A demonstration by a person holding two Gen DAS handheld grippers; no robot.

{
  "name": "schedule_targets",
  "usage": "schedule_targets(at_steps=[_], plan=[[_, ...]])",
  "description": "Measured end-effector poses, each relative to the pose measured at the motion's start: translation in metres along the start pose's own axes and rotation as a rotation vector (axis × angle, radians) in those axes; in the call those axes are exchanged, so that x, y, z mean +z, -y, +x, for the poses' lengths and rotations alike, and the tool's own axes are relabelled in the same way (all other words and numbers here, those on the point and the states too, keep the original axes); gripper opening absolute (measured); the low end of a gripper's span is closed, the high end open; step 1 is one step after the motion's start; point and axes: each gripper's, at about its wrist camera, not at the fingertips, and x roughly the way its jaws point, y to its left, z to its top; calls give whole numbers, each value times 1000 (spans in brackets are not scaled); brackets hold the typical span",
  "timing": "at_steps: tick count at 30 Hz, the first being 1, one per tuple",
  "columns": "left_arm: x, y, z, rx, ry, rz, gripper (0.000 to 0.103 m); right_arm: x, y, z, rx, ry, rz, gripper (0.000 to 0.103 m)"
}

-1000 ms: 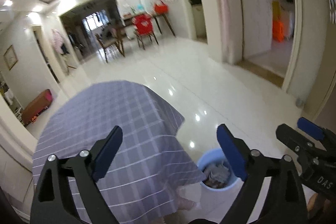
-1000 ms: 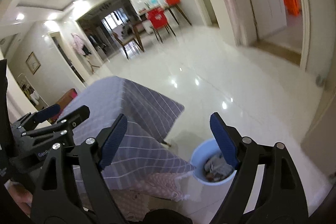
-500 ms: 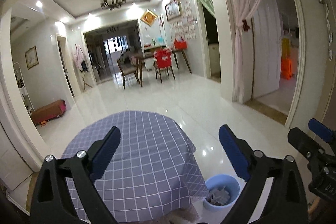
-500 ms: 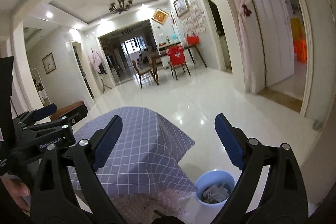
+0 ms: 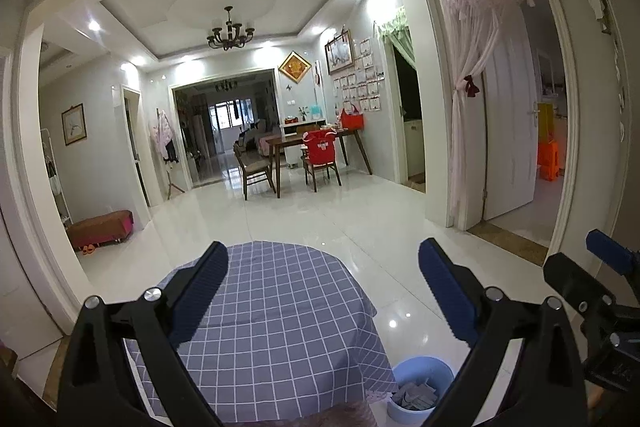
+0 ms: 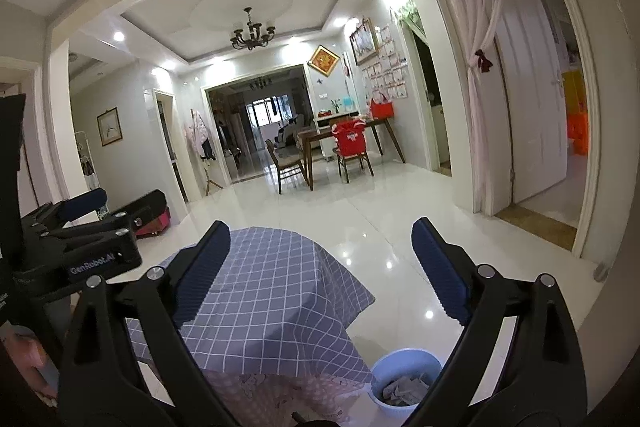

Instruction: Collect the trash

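Blue bin (image 5: 420, 387) holds crumpled trash, near right | left gripper (image 5: 324, 291) wide, empty | right gripper (image 6: 320, 263) just opening wide, empty

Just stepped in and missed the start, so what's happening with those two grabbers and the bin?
A person holds both tongs up over a table draped in a purple checked cloth. The left tongs and the right tongs stand open, nothing between them; the right jaws have just been opening. The light blue plastic bin on the floor beside the table already holds crumpled paper trash. No trash shows on the cloth.
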Motion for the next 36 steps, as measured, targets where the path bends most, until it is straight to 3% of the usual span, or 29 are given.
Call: schedule_targets(at_steps=[13, 36], plan=[[-5, 2, -14, 20, 28, 12, 94, 1, -11, -10, 11, 13, -15, 91], [-6, -5, -18, 11, 9, 12, 94, 0, -13, -13, 12, 3, -16, 92]])
